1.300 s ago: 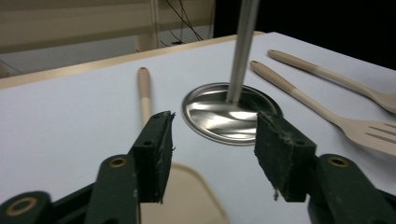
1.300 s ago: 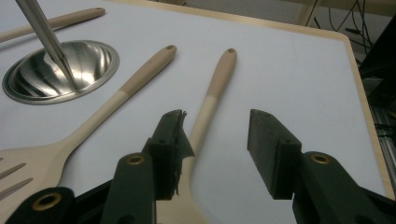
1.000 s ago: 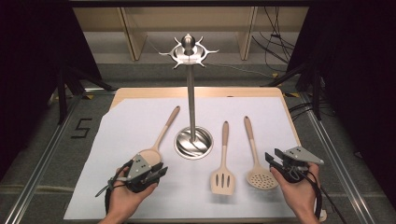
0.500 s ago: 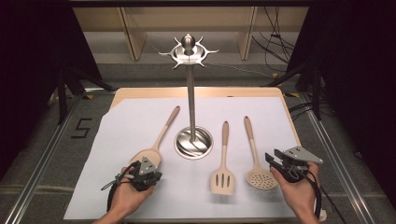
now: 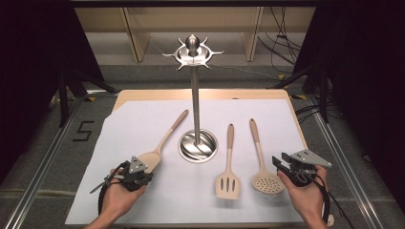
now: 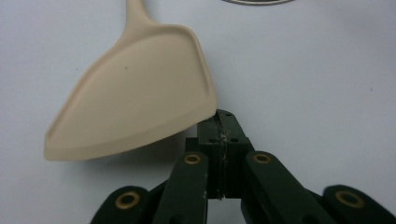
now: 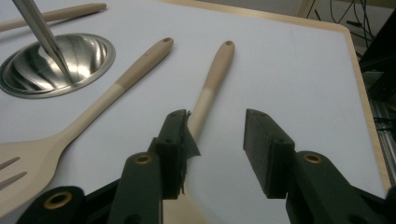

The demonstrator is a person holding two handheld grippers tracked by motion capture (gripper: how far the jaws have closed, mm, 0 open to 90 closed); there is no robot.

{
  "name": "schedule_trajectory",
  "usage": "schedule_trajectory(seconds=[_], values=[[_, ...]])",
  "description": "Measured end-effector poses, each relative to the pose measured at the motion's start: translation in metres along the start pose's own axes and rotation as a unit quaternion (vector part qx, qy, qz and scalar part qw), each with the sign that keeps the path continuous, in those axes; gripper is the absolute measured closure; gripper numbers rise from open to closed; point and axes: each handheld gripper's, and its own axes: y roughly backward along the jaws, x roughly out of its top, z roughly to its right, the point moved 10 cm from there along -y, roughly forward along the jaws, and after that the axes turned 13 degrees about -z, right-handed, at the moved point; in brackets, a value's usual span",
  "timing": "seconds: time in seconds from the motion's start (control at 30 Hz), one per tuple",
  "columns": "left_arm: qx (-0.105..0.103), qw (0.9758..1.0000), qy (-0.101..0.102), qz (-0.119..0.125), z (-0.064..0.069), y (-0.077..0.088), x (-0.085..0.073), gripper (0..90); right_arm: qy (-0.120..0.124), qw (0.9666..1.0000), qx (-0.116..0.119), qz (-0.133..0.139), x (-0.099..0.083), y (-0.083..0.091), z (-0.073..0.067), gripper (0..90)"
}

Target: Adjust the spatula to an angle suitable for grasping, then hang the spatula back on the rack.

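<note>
Left gripper view: left claw (image 6: 223,122) closed empty beside the spatula head (image 6: 135,88); right claw (image 7: 215,140) open.

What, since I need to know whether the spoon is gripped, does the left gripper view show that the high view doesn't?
Left gripper view: the left gripper's jaws stand almost together, having just been opening slightly, with nothing between them. Their tips sit at the corner of the wooden spoon's bowl.
High view: the stand's hooked top, the slotted turner, the skimmer and the right gripper, open beside the skimmer.
Both: the spoon lying flat on the white sheet.
</note>
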Motion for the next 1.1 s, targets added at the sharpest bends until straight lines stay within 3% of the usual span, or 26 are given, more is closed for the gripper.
schedule_trajectory(seconds=[0.1,0.13,0.17,0.23,0.37,0.43,0.63,0.77,0.8,0.87,0.9,0.93,0.97,1.07,1.1], values=[[-0.022,0.9997,0.004,0.003,0.005,0.008,0.002,79.4,0.001,1.0,0.0,0.001,-0.001,0.0,0.002,59.8],[-0.026,0.9996,-0.006,0.005,0.005,0.011,0.003,79.4,0.001,1.0,0.0,0.001,-0.001,0.0,0.002,59.8],[-0.032,0.9994,-0.004,0.015,0.004,0.016,0.008,76.6,0.011,0.9999,0.0,0.002,0.0,0.0,0.005,59.8],[-0.04,0.9981,0.019,0.042,0.004,0.019,0.02,70.2,0.013,0.9999,0.001,-0.001,-0.001,-0.001,0.006,59.7],[-0.05,0.9957,0.045,0.065,-0.001,0.026,0.041,55.6,0.013,0.9999,0.005,0.002,-0.001,0.0,0.004,59.5],[-0.057,0.995,0.045,0.069,-0.001,0.03,0.046,53.5,0.016,0.9999,-0.003,0.0,-0.001,0.001,0.006,59.4],[-0.052,0.9942,0.04,0.086,-0.002,0.046,0.055,52.8,0.011,0.9999,0.0,0.003,0.002,-0.001,0.005,59.5],[-0.03,0.9963,0.045,0.067,-0.013,0.042,0.058,52.2,0.016,0.9999,0.002,0.001,0.004,-0.002,0.003,59.4],[-0.02,0.997,0.044,0.06,-0.02,0.036,0.061,51.6,0.001,1.0,0.005,-0.005,0.004,-0.003,-0.001,59.4],[-0.013,0.998,0.039,0.049,-0.025,0.032,0.062,50.3,0.018,0.9998,0.004,-0.001,0.006,-0.005,0.001,59.4],[-0.014,0.9972,0.051,0.052,-0.028,0.029,0.067,50.3,0.018,0.9998,0.004,-0.001,0.006,-0.005,0.001,59.4],[-0.012,0.9984,0.042,0.037,-0.033,0.025,0.07,47.9,0.022,0.9997,0.007,0.003,0.009,-0.008,0.0,59.4],[-0.013,0.9983,0.047,0.031,-0.038,0.02,0.077,47.8,0.019,0.9998,0.01,0.001,0.009,-0.008,-0.001,59.4],[-0.007,0.9979,0.053,0.035,-0.043,0.015,0.088,46.8,0.021,0.9998,0.007,-0.001,0.009,-0.008,-0.003,59.4],[-0.012,0.9986,0.045,0.024,-0.044,0.013,0.09,45.8,0.009,0.9999,0.012,-0.006,0.008,-0.008,-0.006,59.3]])
